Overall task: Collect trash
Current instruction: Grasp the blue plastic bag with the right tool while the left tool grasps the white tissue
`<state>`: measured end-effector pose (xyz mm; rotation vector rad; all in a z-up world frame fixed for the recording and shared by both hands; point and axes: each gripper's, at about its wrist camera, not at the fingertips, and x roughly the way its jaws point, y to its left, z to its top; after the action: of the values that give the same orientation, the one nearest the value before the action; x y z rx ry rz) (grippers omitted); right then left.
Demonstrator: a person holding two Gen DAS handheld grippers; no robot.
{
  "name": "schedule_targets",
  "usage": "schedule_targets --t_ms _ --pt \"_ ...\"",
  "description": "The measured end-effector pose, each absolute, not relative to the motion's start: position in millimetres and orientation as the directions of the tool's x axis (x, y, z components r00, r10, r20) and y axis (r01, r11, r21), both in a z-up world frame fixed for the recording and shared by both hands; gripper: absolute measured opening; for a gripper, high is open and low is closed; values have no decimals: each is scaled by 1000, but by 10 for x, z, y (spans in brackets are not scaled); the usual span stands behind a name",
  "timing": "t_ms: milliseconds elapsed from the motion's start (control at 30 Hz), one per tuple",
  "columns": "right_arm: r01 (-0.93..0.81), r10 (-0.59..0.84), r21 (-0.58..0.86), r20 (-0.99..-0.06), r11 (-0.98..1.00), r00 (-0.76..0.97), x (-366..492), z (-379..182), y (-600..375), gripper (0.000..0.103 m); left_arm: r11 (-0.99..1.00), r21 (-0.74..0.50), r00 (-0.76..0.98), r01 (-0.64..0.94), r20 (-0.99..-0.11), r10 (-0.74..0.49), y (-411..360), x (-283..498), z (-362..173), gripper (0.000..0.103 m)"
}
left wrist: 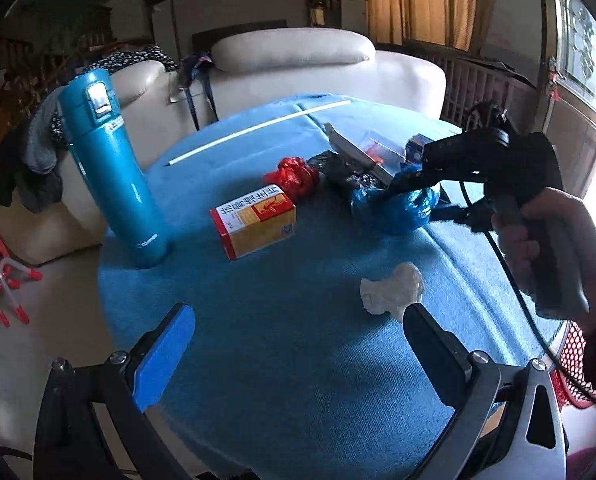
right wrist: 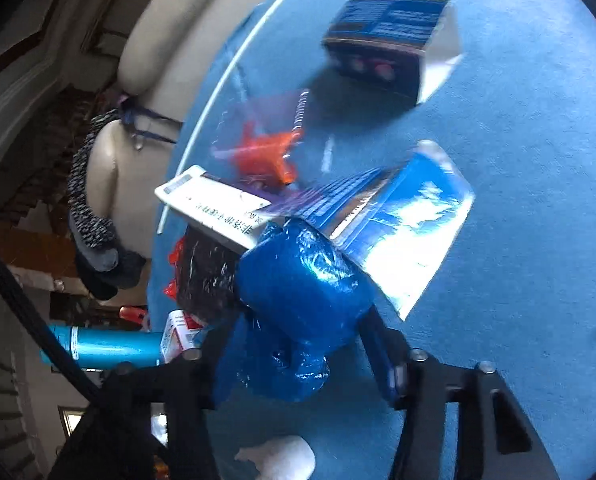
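A crumpled blue plastic bag (left wrist: 381, 208) (right wrist: 298, 280) lies among clutter on the blue-covered table (left wrist: 278, 380). My right gripper (left wrist: 421, 200) (right wrist: 298, 336) has a finger on each side of it and pinches it. A white tissue wad (left wrist: 391, 288) (right wrist: 282, 460) lies just ahead of my left gripper (left wrist: 298, 316), which hovers open and empty over the near part of the table. A red plastic wad (left wrist: 294, 176) and a black plastic wad (left wrist: 333, 168) (right wrist: 206, 276) lie left of the blue bag.
A teal flask (left wrist: 114, 168) stands at the table's left edge, a red-and-yellow medicine box (left wrist: 258, 224) beside it. Behind the bag lie a white flat box (right wrist: 214, 204), a clear bag with something orange (right wrist: 266, 152), a blue foil packet (right wrist: 405, 232) and a dark blue box (right wrist: 385, 48). A red mesh basket (left wrist: 573, 360) is at the right.
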<state>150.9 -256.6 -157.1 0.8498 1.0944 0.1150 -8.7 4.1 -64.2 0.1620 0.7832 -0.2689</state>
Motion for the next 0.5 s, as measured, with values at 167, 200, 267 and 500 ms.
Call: schedule_targets --t_ms 167,200,267,500 --pt "196 414 581 -742 790 527 1187 -1269 -2573 52 919 5 619 394 -741 -261 -169 49 -739 103" --pt "171 403 564 -741 808 537 1069 -1193 -2608 52 910 1 607 415 -745 -276 -238 78 -770 103" --pt "133 385 534 -740 835 551 849 -1086 -2698 52 895 -2 586 445 -755 -293 -398 164 -861 103" --pt "83 333 494 -692 865 641 83 -792 -3114 52 878 -34 522 477 -794 -313 -731 424 -1155 76"
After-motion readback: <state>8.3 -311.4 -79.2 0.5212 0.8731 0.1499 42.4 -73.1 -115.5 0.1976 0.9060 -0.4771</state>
